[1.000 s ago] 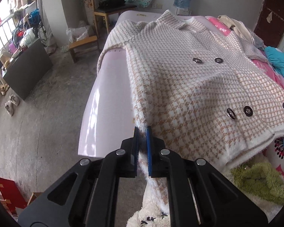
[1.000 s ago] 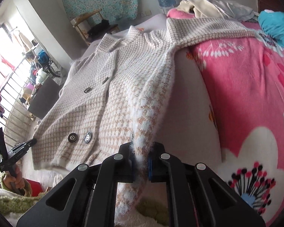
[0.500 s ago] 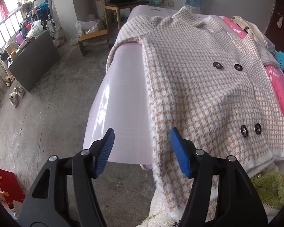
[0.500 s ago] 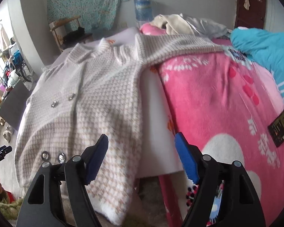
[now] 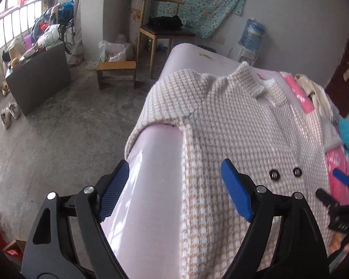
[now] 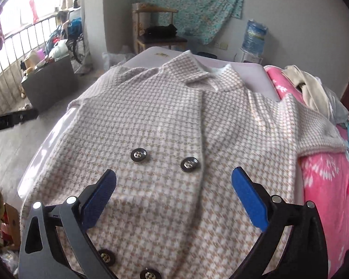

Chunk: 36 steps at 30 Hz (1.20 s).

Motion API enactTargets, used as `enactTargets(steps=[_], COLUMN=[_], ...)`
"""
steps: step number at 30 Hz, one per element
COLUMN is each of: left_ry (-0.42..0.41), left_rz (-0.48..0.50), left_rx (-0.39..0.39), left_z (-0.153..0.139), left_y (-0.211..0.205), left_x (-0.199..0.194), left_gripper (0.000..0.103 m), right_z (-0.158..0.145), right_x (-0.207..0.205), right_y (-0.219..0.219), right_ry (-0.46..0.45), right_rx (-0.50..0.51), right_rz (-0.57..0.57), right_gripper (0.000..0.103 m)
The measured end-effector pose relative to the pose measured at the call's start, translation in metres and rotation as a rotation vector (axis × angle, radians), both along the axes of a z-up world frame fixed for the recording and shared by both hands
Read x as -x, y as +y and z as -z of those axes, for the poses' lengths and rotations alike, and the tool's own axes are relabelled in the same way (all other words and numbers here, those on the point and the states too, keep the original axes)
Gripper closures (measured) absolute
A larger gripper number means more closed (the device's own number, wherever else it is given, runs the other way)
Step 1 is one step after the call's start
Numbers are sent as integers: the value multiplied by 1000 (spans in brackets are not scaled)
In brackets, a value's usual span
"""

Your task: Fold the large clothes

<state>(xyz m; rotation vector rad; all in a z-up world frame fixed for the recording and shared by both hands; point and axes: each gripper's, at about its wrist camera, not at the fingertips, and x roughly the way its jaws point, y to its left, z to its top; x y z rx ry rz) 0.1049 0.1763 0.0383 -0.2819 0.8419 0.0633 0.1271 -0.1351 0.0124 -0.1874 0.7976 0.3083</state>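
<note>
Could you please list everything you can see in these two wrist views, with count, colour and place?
Coat: one, beige-and-white houndstooth, spread flat on the table, one sleeve hanging over the edge.
Buttons: four visible, metallic, in pairs down the coat front.
Table: one, pale lilac, under the coat.
Blanket: one, pink with flowers, beside the coat.
Chair: one, wooden, dark seat, by the back wall.
Stool: one, low, wooden, on the floor.
Water bottle: one, blue, at the back wall.
Wall cloth: one, teal floral.
Cabinet: one, dark grey, by the window rail.
Left tongs: black, blue pads, open above the coat edge.
Right tongs: black, blue pads, open above the coat front.
</note>
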Motion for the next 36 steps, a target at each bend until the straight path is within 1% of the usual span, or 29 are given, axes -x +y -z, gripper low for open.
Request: enactTargets(steps=[2,4,8,10,11,13,16,17,18,19,20,24,26,27,28,29,31,33,34,35,36], left_ry=[10,65,187,221,244,290,336,341,340,332,338,407,423,428,426,426,443,448,446,441,431], left_rz=[-61,-117,-186,-227,-231,-268,-276,-268,-264,-270,-287,-375,-399,-409,-424,-434,-455,-476,-482,-485,-490], left_rx=[104,235,577,724,784,871,1005,1054,1110,1165,1197,1301,1310,1304,1309,1326,1337,1329,1322,1309,1295], left_z=[8,26,82,112,127,156,194,206,216,227,238,282,295,299,302,306,311,313,313,312,308], left_y=[28,56,108,125,130,139,142,143,145,148,152,164,166,165,167,167,171,175,177,179,182], left_x=[-22,-43,-71,-76,-80,-83,-95,-100,-106,-109,-112,-128,-134,-137,-138,-142,-144,-149,-151,-150,-150], left_gripper=[22,22,22,21,19,19,18,12,9,9,9,12,12,16,22,34,47,72,77,85,97], right_z=[5,13,33,42,45,52,60,62,64,66,66,69,69,69,68,68,67,68,69,69,69], right_x=[-12,-26,-48,-53,-54,-56,-60,-62,-64,-66,-68,-77,-80,-82,-83,-84,-87,-89,-90,-91,-91], right_y=[13,24,40,44,47,51,56,56,57,57,57,57,57,56,55,54,51,48,46,45,43], right_ry=[1,28,104,130,137,151,173,180,187,194,200,226,229,229,228,225,222,225,225,224,223], right_rx=[-9,-29,-39,-34,-26,0,23,26,26,23,18,-5,-11,-12,-13,-15,-16,-24,-26,-28,-30], right_rz=[-27,-53,-72,-85,-90,-99,-101,-97,-93,-86,-78,-54,-44,-38,-31,-24,-11,2,9,15,21], right_gripper=[6,6,6,6,6,6,6,6,6,6,6,6,6,6,6,6,6,6,6,6,6])
